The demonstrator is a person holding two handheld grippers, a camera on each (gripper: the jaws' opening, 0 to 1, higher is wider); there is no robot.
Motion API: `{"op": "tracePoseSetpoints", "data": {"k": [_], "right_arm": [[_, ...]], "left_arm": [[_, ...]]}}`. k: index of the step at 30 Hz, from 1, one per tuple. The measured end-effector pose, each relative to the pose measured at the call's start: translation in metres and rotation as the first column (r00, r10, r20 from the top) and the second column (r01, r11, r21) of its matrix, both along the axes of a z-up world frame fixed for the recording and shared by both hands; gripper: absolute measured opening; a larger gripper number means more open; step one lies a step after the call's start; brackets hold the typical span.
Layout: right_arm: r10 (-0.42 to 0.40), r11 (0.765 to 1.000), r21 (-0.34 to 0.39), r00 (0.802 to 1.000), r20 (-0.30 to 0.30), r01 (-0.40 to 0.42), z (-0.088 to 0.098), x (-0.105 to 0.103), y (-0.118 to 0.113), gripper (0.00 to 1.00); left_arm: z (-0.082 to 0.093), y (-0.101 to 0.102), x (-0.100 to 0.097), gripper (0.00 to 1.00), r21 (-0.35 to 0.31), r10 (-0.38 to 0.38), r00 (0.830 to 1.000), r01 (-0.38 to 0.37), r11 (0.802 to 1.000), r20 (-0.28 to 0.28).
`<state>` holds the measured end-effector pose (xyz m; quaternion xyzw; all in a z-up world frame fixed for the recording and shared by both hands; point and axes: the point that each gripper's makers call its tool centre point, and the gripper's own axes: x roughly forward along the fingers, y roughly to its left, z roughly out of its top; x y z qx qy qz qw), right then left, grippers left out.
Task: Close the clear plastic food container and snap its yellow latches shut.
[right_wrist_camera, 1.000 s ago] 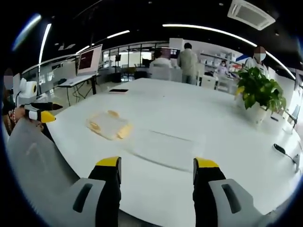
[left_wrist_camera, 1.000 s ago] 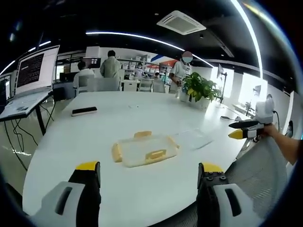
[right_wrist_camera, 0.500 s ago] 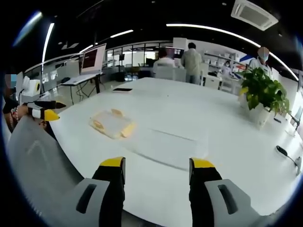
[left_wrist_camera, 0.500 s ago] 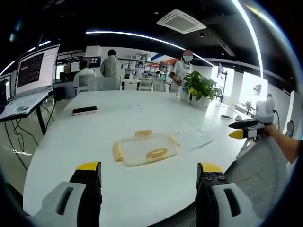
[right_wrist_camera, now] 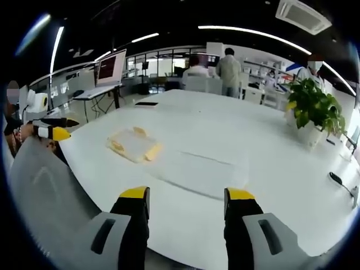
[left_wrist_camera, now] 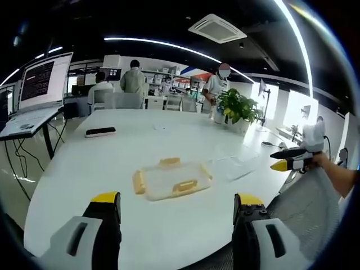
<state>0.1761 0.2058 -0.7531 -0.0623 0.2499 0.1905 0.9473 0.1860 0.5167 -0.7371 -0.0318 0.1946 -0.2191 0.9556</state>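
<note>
While both the left gripper (left_wrist_camera: 175, 209) and the right gripper (right_wrist_camera: 187, 201) are held open and empty above the white table (left_wrist_camera: 140, 140), the yellow-latched container (left_wrist_camera: 171, 179) and clear lid (right_wrist_camera: 199, 171) are seen apart, so nothing is judged done.

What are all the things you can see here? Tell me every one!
Lid: one, clear with yellow latches, middle of table.
Container base: one, clear, beside the lid.
Table: one, white, large.
Phone: one, dark, far left of table.
Potted plant: one, green in white pot, far table edge.
Monitor: one, lit, on a side desk.
People: at least three, in the background.
Chair back: one, grey mesh, by the table.
Left gripper: open, yellow tips.
Right gripper: open, yellow tips.
</note>
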Motion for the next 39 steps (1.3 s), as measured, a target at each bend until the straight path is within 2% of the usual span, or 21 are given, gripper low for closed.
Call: {"op": "tracePoseSetpoints", "data": {"k": [3, 5, 8, 11, 14, 19, 21, 22, 23, 27, 29, 31, 33, 39], "right_arm": [[-0.015, 0.998, 0.064, 1.0, 0.023, 0.014, 0.007, 0.002, 0.001, 0.53], [-0.016, 0.998, 0.053, 1.0, 0.018, 0.015, 0.005, 0.002, 0.001, 0.54], [-0.003, 0.999, 0.041, 1.0, 0.013, 0.002, 0.004, 0.001, 0.002, 0.54], [-0.02, 0.998, 0.055, 1.0, 0.021, 0.019, 0.006, 0.002, -0.002, 0.54], [-0.025, 0.998, 0.056, 0.999, 0.025, 0.024, 0.006, 0.002, -0.003, 0.54], [0.005, 0.995, 0.099, 0.999, 0.05, -0.01, 0.012, 0.002, 0.004, 0.52], [0.015, 0.993, 0.12, 0.999, 0.048, -0.021, 0.013, 0.001, 0.006, 0.5], [0.018, 0.993, 0.115, 0.999, 0.043, -0.023, 0.012, 0.001, 0.007, 0.5], [0.025, 0.994, 0.106, 0.999, 0.037, -0.028, 0.01, 0.001, 0.007, 0.51], [0.042, 0.993, 0.11, 0.999, 0.029, -0.045, 0.009, 0.0, 0.01, 0.51], [0.056, 0.992, 0.108, 0.998, 0.025, -0.058, 0.008, -0.001, 0.012, 0.51], [0.06, 0.993, 0.104, 0.998, 0.021, -0.062, 0.007, -0.001, 0.012, 0.52], [0.045, 0.993, 0.108, 0.999, 0.022, -0.047, 0.007, 0.0, 0.009, 0.54], [0.037, 0.992, 0.118, 0.999, 0.013, -0.039, 0.007, 0.001, 0.007, 0.68]], "left_arm": [[-0.006, -0.001, -0.002, 0.78, 0.022, -0.002, 1.0, 0.002, 1.0, -0.03], [-0.008, -0.001, -0.002, 0.78, 0.042, -0.004, 0.999, 0.005, 0.999, -0.034], [-0.006, -0.001, -0.002, 0.79, 0.038, 0.002, 1.0, 0.0, 0.999, -0.031], [-0.004, -0.007, -0.003, 0.8, -0.017, -0.009, 0.999, 0.008, 1.0, -0.043], [-0.014, -0.009, -0.007, 0.79, 0.054, -0.04, 0.996, 0.044, 0.998, -0.076], [-0.01, -0.005, -0.004, 0.8, 0.025, -0.012, 0.998, 0.013, 1.0, -0.058], [-0.018, -0.002, -0.005, 0.79, 0.062, -0.004, 0.996, 0.01, 0.998, -0.09], [-0.025, 0.0, -0.007, 0.79, 0.072, 0.01, 0.991, 0.0, 0.997, -0.136], [-0.025, 0.001, -0.006, 0.8, 0.066, 0.016, 0.989, -0.007, 0.998, -0.144], [-0.016, 0.001, -0.002, 0.86, 0.022, 0.026, 0.995, -0.024, 0.999, -0.096], [-0.016, 0.001, -0.002, 0.91, 0.023, 0.026, 0.995, -0.024, 0.999, -0.099], [-0.02, -0.001, -0.003, 0.99, 0.016, 0.017, 0.992, -0.015, 1.0, -0.124], [-0.022, -0.005, -0.005, 0.99, -0.009, -0.014, 0.989, 0.013, 1.0, -0.15], [-0.016, -0.007, -0.003, 0.99, -0.053, -0.039, 0.99, 0.032, 0.998, -0.132]]}}
